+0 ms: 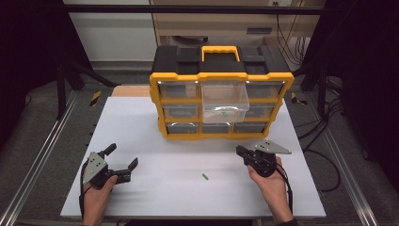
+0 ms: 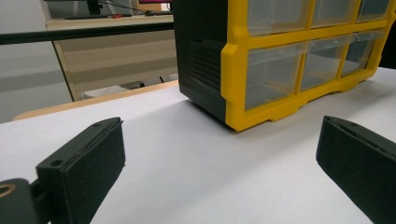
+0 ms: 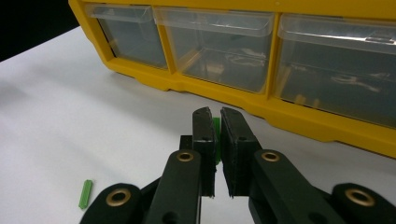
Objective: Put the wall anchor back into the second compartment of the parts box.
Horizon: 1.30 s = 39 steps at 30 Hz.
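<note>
While a small green plug (image 3: 216,133) is pinched between the nearly closed jaws of the right claw (image 3: 215,122), a carrying step appears to be in hand: green pieces are seemingly being gathered into the pulled-out clear drawer (image 1: 225,100) of the yellow organizer (image 1: 221,77). That drawer stands out from the upper middle of the organizer, and something green (image 1: 224,113) can be made out through its front, though it is too small to be identified. A second green plug (image 1: 205,176) is left on the white table (image 1: 141,122), well in front of the organizer. The left claw (image 1: 123,157) is held wide open and empty, to the front-left of the organizer.

Next, the right claw would probably need to be lifted above the drawer's rim before its jaws are parted. The held plug is revealed by the right gripper view; from the high view, the right claw (image 1: 241,152) is seen without its load being discernible. The organizer's black side wall (image 2: 201,56) is shown by the left gripper view.
</note>
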Each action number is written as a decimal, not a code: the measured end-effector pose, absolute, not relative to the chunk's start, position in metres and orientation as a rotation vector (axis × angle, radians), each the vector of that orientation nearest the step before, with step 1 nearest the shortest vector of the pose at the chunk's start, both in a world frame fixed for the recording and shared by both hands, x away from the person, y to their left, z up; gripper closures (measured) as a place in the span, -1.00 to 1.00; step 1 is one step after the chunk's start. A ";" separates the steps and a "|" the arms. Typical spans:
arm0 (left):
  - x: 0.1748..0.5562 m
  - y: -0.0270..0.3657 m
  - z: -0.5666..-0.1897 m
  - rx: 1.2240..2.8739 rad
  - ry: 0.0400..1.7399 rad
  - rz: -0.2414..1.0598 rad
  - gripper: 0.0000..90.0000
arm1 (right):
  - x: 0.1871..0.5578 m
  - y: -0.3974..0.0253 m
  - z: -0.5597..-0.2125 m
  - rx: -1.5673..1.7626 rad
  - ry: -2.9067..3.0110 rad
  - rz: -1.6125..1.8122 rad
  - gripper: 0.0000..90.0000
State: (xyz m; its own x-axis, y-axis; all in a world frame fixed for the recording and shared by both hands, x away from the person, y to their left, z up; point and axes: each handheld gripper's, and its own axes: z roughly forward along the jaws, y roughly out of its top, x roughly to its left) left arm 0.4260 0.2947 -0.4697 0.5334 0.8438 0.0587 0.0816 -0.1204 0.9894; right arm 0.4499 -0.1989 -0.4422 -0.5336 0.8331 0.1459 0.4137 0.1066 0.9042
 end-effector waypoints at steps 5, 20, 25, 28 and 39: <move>0.425 0.297 -0.469 1.564 0.819 0.792 -0.98 | 0.446 -0.202 -0.431 1.204 1.971 1.397 0.88; 0.424 0.298 -0.471 1.559 0.837 0.788 -0.98 | 0.443 -0.215 -0.397 1.194 1.926 1.440 0.88; 0.423 0.299 -0.470 1.554 0.832 0.790 -0.98 | 0.444 -0.217 -0.386 1.189 1.929 1.427 0.88; 0.423 0.299 -0.470 1.554 0.834 0.789 -0.98 | 0.443 -0.220 -0.379 1.192 1.928 1.427 0.88; 0.424 0.297 -0.469 1.566 0.820 0.799 -0.98 | 0.445 -0.234 -0.340 1.135 1.944 1.378 0.88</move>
State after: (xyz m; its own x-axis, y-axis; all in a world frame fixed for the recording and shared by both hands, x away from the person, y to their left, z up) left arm 0.4236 0.2975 -0.4689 0.5257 0.8487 0.0583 0.0799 -0.1175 0.9899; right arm 0.4451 -0.2336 -0.3404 -0.5297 0.8455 0.0667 0.3427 0.1414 0.9288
